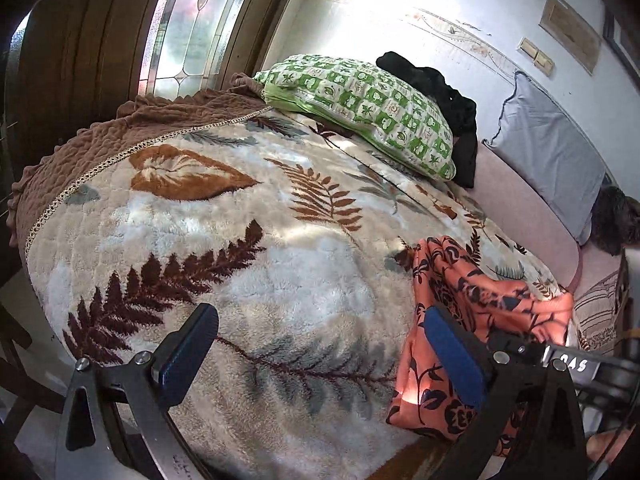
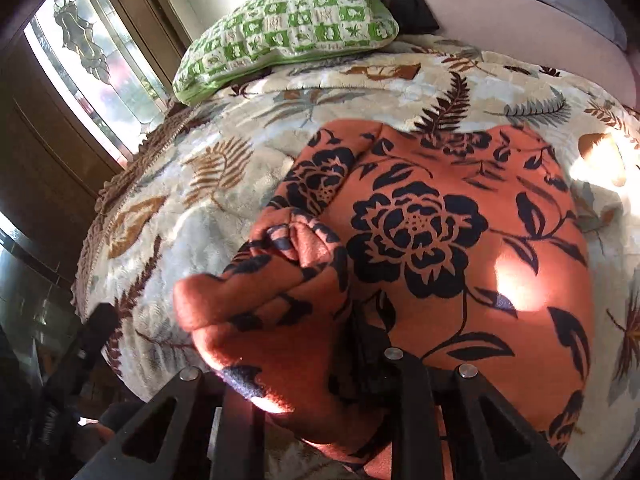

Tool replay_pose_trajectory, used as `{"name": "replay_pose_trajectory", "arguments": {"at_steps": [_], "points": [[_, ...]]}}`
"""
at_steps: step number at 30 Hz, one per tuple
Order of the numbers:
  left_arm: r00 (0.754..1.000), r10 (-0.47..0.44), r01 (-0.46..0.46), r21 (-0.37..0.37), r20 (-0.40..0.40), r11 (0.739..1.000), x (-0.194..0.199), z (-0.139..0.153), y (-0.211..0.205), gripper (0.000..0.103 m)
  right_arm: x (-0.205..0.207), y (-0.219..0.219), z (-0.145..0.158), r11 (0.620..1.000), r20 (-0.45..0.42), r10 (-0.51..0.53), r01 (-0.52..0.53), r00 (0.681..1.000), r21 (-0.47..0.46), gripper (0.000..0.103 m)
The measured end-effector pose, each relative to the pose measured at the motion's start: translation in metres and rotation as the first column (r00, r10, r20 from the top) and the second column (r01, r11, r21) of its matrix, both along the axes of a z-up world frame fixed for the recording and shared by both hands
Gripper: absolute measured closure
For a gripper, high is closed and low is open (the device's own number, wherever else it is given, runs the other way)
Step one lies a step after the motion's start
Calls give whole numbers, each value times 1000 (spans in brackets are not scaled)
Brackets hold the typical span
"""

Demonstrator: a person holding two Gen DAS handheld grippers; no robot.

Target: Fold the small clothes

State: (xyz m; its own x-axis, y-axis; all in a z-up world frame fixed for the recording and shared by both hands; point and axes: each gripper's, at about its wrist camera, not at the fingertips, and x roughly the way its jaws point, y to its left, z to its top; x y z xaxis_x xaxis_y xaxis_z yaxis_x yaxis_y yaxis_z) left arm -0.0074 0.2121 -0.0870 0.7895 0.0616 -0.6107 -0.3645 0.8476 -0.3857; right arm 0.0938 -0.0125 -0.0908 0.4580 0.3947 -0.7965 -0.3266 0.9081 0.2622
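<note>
The left gripper (image 1: 320,344) hangs wide apart and empty over the blanket (image 1: 240,240). The right gripper (image 2: 320,360) pinches a bunched edge of the orange floral cloth (image 2: 460,240), which lies spread on the blanket near the green pillow (image 2: 288,28).
</note>
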Motion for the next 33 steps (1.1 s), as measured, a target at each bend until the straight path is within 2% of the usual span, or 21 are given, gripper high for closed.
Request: {"name": "replay_pose_trajectory", "arguments": {"at_steps": [2,4,5,6,7,8,9,11,13,17,19,21,23,26,27,28,29,30,31,32,33], "points": [[1000,-3,3,4,10,1000,1,1,-1,0,-4,-4,17,999,48,-19,18,999,33,81],[1000,6,-6,8,19,1000,-2,3,0,0,-8,6,15,1000,78,3,-4,997,11,77],[999,21,-21,1,25,1000,-5,3,3,0,-7,15,2,999,44,39,-38,998,-20,67],[999,40,-39,-10,29,999,-8,3,7,0,-5,24,-17,996,-31,88,-89,996,-23,46],[998,58,-58,-23,31,998,-11,3,11,0,-9,26,-26,992,-43,126,-126,991,-3,42],[997,71,-70,-32,31,997,-12,3,14,0,-19,22,-23,991,26,137,-137,990,-2,40],[997,72,-71,-36,24,997,-12,2,14,0,-25,18,-20,989,50,149,-150,988,16,34],[999,39,-39,-38,3,999,-8,3,9,1,-28,5,-14,976,14,177,-178,984,124,27],[999,-29,30,-54,13,998,-5,11,-6,1,-38,-16,-7,967,18,167,-167,986,192,27],[980,-192,195,-65,52,979,6,32,-48,1,-64,-70,1,947,59,47,-63,997,314,23],[970,-244,245,-48,17,968,18,34,-69,1,-71,-94,1,932,48,-8,-10,999,363,22],[961,-273,271,-38,-54,962,33,29,-85,1,-72,-114,-3,920,28,-41,27,999,390,22],[960,-270,265,-69,-79,962,43,24,-89,2,-73,-134,-5,904,13,-74,61,997,423,22],[959,-272,259,-140,-80,956,52,23,-88,24,-74,-154,-10,883,-5,-96,88,995,461,22],[956,-282,270,-140,-74,952,53,22,-89,39,-71,-158,-14,879,-14,-97,92,995,468,22],[957,-274,263,-108,-93,959,54,18,-90,50,-70,-159,-17,876,-28,-93,95,995,473,22],[959,-243,234,-72,-148,970,55,7,-89,53,-68,-161,-22,872,-43,-91,101,995,479,21],[953,-214,196,-101,-216,975,59,-12,-82,57,-67,-164,-27,864,-56,-90,106,994,493,22],[941,-198,150,-185,-276,971,61,-35,-69,58,-66,-167,-32,855,-70,-86,109,994,507,22],[945,-196,123,-269,-264,955,57,-48,-57,58,-64,-169,-35,847,-83,-78,110,993,520,22],[953,-196,129,-277,-232,952,51,-47,-55,58,-62,-170,-38,837,-94,-68,108,993,537,22]]}}
